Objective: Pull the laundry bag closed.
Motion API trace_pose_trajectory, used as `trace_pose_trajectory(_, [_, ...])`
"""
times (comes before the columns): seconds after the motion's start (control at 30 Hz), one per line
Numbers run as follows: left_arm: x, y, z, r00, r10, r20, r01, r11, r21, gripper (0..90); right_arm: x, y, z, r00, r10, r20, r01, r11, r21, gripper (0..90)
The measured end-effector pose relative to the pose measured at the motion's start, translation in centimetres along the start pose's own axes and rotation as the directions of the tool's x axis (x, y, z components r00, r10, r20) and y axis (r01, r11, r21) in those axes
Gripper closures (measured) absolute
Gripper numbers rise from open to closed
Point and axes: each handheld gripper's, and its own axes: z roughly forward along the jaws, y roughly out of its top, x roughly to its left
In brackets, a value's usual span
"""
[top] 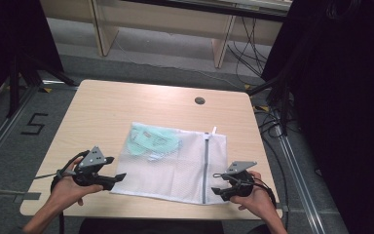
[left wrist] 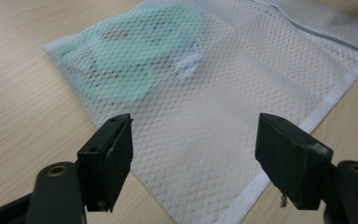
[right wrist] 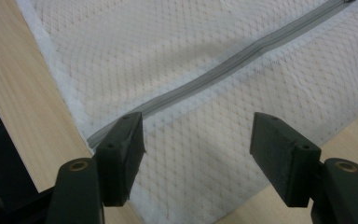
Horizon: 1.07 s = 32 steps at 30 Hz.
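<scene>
A white mesh laundry bag (top: pixel 175 165) lies flat on the wooden table (top: pixel 102 112), with a mint green garment (top: pixel 151 139) inside its far left part. A grey zipper (top: pixel 205 168) runs along its right side, closed as far as I can see. My left gripper (top: pixel 119 178) is open at the bag's near left corner, its jaws over the mesh (left wrist: pixel 191 140). My right gripper (top: pixel 217 191) is open at the near right corner, jaws straddling the lower end of the zipper (right wrist: pixel 205 77). The green garment (left wrist: pixel 135 60) shows through the mesh in the left gripper view.
A small dark round grommet (top: pixel 199 101) sits near the table's far edge. Black stands and cables (top: pixel 272 97) crowd the floor to the right. Wooden furniture legs (top: pixel 102 29) stand behind the table. The table's near edge (right wrist: pixel 32 126) is close beside the bag.
</scene>
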Motion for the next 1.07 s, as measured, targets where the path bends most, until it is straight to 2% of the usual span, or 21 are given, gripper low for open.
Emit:
trace_pose_trajectory(0.07, [-0.2,-0.2,-0.1,1.0,0.008,-0.001,-0.008,1.0,0.003,26.5,0.1,-0.1,-0.3,1.0,0.0,-0.006,0.0,1.0,0.025,34.8])
trace_pose_trajectory(0.1, [-0.3,-0.3,-0.1,0.9999,0.011,-0.009,-0.011,0.9999,-0.001,25.8,0.2,-0.3,-0.1,1.0,0.001,0.005,-0.001,1.0,0.003,34.8])
trace_pose_trajectory(0.17, [-0.5,-0.5,-0.1,0.9998,0.019,-0.011,-0.019,0.9998,-0.001,25.3,0.3,-0.4,-0.4,1.0,0.009,-0.004,-0.009,0.999,0.036,34.4])
trace_pose_trajectory(0.2, [-0.6,-0.6,-0.1,0.9998,0.021,-0.008,-0.02,0.9998,0.005,25.0,0.3,-0.5,-0.3,1.0,0.001,0.006,-0.001,1.0,0.021,33.8])
trace_pose_trajectory(0.27, [-1.0,-0.7,-0.1,1.0,0.003,-0.004,-0.003,1.0,0.0,24.7,0.4,-0.8,-0.4,1.0,-0.005,0.004,0.005,1.0,0.03,33.5])
trace_pose_trajectory(0.3, [-0.8,-0.7,-0.2,0.9996,0.028,-0.001,-0.028,0.9996,0.01,24.6,0.5,-0.9,-0.4,0.9999,-0.005,0.01,0.005,1.0,0.023,33.4])
trace_pose_trajectory(0.33, [-0.9,-0.7,-0.2,0.9996,0.027,0.003,-0.027,0.9996,0.006,24.4,0.5,-0.9,-0.7,1.0,-0.009,0.001,0.009,0.999,0.05,33.2])
trace_pose_trajectory(0.37, [-0.9,-0.8,-0.2,0.9997,0.024,-0.003,-0.024,0.9997,0.001,24.3,0.7,-1.1,-0.5,0.9999,-0.009,0.014,0.009,1.0,0.014,32.9])
trace_pose_trajectory(0.4, [-0.9,-0.8,-0.3,0.9994,0.028,-0.019,-0.028,0.9995,0.013,24.2,0.7,-1.2,-0.6,0.9998,-0.014,0.013,0.014,1.0,0.022,32.7])
trace_pose_trajectory(0.5, [-1.1,-1.0,-0.3,0.9997,0.02,-0.014,-0.02,0.9998,-0.006,23.4,1.0,-1.6,-0.8,0.9998,-0.013,0.014,0.013,1.0,0.026,32.0])
trace_pose_trajectory(0.53, [-1.0,-0.9,-0.5,0.9993,0.035,-0.017,-0.035,0.9993,0.011,23.4,1.0,-1.7,-0.8,0.9997,-0.016,0.016,0.016,1.0,0.024,31.8])
trace_pose_trajectory(0.6, [-1.0,-0.9,-0.4,0.9995,0.024,-0.019,-0.024,0.9997,-0.009,23.4,1.1,-1.9,-0.9,0.9997,-0.016,0.02,0.016,0.999,0.029,31.0])
trace_pose_trajectory(0.63, [-1.1,-1.0,-0.4,0.9996,0.017,-0.024,-0.018,0.9998,-0.007,23.4,1.2,-2.0,-0.9,0.9999,0.002,0.015,-0.002,1.0,0.029,31.0])
trace_pose_trajectory(0.7, [-1.1,-1.0,-0.4,0.9996,0.018,-0.02,-0.018,0.9998,0.0,23.4,1.2,-2.0,-1.0,0.9998,-0.01,0.015,0.009,0.999,0.032,31.0])
trace_pose_trajectory(0.73, [-1.0,-1.0,-0.5,0.999,0.039,-0.022,-0.039,0.9992,0.01,23.4,1.3,-2.0,-1.0,0.9999,0.011,0.008,-0.011,0.999,0.037,31.0])
trace_pose_trajectory(0.8, [-0.9,-0.9,-0.5,0.9984,0.053,-0.019,-0.053,0.9985,0.012,23.4,1.3,-2.1,-1.1,1.0,-0.001,0.009,0.0,0.999,0.043,30.7])
trace_pose_trajectory(0.83, [-1.0,-1.0,-0.5,0.9989,0.041,-0.022,-0.041,0.9991,0.01,23.4,1.1,-2.1,-1.0,0.9997,-0.017,0.016,0.017,0.999,0.037,30.3])
trace_pose_trajectory(0.93, [-0.9,-0.9,-0.5,0.9984,0.054,-0.017,-0.054,0.9984,0.016,23.5,1.3,-2.2,-0.8,0.9998,0.001,0.019,-0.002,0.999,0.038,29.9])
trace_pose_trajectory(0.97, [-0.9,-0.9,-0.5,0.9985,0.051,-0.018,-0.051,0.9985,0.017,23.4,1.1,-2.0,-1.1,0.9997,-0.021,0.013,0.02,0.998,0.062,29.9])
trace_pose_trajectory(1.03, [-0.8,-0.9,-0.4,0.9982,0.056,-0.021,-0.056,0.9982,0.022,23.5,1.3,-2.2,-0.9,0.9999,-0.008,0.015,0.007,0.999,0.048,29.9])
trace_pose_trajectory(1.07, [-0.9,-1.0,-0.3,0.9991,0.04,-0.016,-0.04,0.9991,0.014,23.6,1.1,-2.2,-0.9,0.9994,-0.028,0.019,0.027,0.999,0.045,29.9])
